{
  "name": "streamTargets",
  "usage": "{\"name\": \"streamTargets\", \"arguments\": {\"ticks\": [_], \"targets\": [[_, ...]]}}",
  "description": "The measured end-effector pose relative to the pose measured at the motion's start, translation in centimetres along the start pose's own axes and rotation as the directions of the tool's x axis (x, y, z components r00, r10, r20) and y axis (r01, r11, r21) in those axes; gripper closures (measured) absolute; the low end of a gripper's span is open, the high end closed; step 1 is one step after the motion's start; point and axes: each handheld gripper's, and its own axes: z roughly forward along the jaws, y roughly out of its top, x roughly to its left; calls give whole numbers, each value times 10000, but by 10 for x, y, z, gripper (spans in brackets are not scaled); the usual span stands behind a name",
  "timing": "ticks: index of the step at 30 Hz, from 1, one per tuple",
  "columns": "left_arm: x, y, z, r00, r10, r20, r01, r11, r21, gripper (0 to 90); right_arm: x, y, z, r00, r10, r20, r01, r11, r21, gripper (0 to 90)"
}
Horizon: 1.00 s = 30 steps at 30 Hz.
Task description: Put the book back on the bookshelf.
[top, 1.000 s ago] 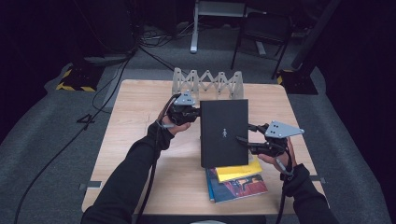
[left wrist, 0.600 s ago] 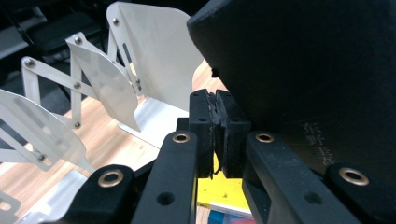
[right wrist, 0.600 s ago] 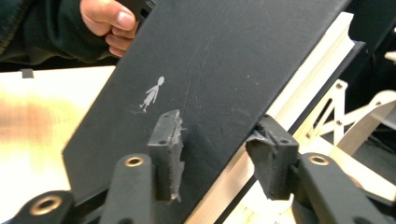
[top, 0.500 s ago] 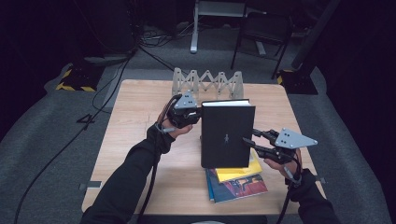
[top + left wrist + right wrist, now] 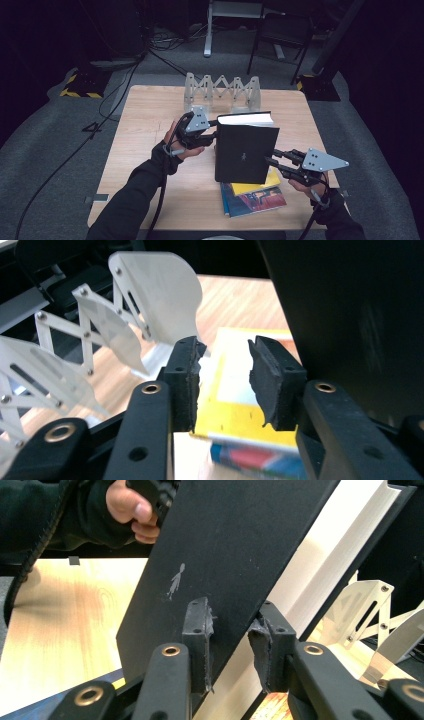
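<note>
A black hardcover book (image 5: 245, 150) stands upright above the table, its white page edge on top. My right gripper (image 5: 270, 160) is shut on its lower right edge; in the right gripper view (image 5: 232, 612) the cover (image 5: 225, 545) runs between the jaws. My left gripper (image 5: 214, 132) rests against the book's upper left edge. In the left gripper view (image 5: 225, 347) its jaws stand open with nothing between them, and the book (image 5: 350, 305) lies just outside the right jaw. Under the black book lie a yellow book (image 5: 255, 186) and a colourful one (image 5: 257, 201).
A white accordion-style rack (image 5: 222, 92) stands at the back of the wooden table (image 5: 145, 125), just behind the book. Beyond the table are a chair, cables and stands on a dark floor.
The black book has been tipped up further and shifted right. My right gripper moved right and lower along its edge. The left gripper stayed at the upper left edge.
</note>
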Motion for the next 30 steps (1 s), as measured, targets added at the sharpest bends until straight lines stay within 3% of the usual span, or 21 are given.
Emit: {"name": "streamTargets", "arguments": {"ticks": [3,10,14,15,16,18,19,21,26,30], "targets": [[-6,-9,-2,9998,175,26,-175,9994,301,570,2,-1,-2,10000,17,-62,-18,10000,-66,708],[-20,-45,-10,9965,-280,782,213,9962,849,460,5,-1,-4,9998,-30,-218,27,9999,-100,721],[-27,-54,-10,9947,-309,984,185,9921,1241,364,7,-1,-6,9997,-102,-211,101,9999,-51,727],[-32,-63,-12,9886,-470,1428,269,9899,1394,329,8,-1,-6,9998,-85,-201,84,10000,-53,729],[-32,-63,-12,9886,-470,1428,269,9899,1394,298,8,-1,-6,9998,-85,-201,84,10000,-53,729],[-38,-69,-11,9800,-659,1877,396,9893,1407,262,9,-1,-7,9999,-91,-134,91,10000,-14,729],[-41,-70,-10,9791,-623,1935,339,9886,1468,241,9,-1,-7,9998,-94,-150,94,10000,-34,729],[-47,-67,-6,9782,-579,1996,314,9906,1335,222,9,-2,-7,9998,-90,-149,89,10000,-39,730],[-53,-57,11,9705,-839,2259,699,9951,694,237,11,-2,-8,9998,-193,-107,194,9998,18,731],[-55,-49,18,9657,-652,2511,629,9979,172,240,13,-4,-9,9995,-305,24,305,9993,197,731]]}}
